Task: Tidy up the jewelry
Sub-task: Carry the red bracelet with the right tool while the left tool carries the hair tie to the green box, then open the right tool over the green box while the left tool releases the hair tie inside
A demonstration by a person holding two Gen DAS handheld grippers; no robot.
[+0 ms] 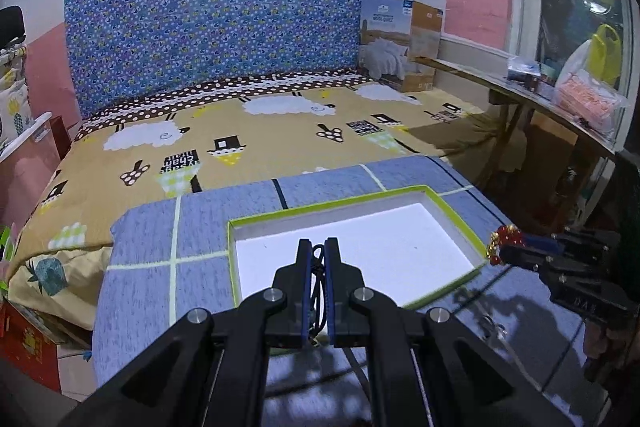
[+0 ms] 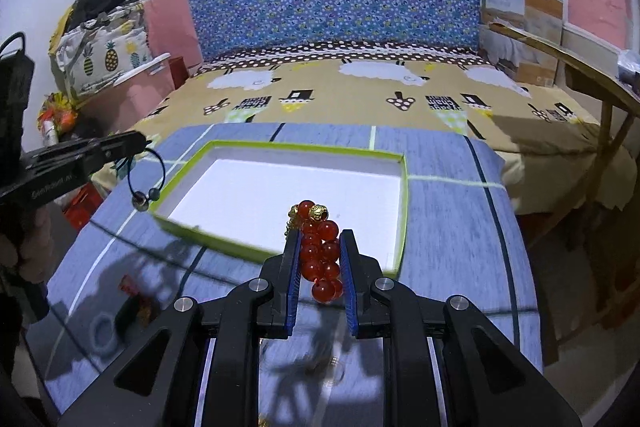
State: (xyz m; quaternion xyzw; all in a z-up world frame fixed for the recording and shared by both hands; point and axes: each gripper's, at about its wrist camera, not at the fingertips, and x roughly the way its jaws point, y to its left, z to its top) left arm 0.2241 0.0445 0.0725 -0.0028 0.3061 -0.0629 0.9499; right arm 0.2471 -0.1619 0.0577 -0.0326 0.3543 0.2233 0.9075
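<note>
Your left gripper (image 1: 318, 247) pinches a black cord bracelet (image 2: 146, 179); your right gripper (image 2: 320, 239) clamps red beads (image 2: 320, 251), both poised over the tray (image 2: 404, 211) for dropping.

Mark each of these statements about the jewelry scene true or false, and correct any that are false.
1. The right gripper is clamped on a red bead bracelet. True.
2. The left gripper has nothing in it. False: it pinches a black cord bracelet, whose loop hangs beside the box.
3. The box has a green rim and a white inside. True.
4. A bracelet already lies inside the box. False: the white floor shows no jewelry.
5. The box sits on a blue checked cloth. True.
</note>
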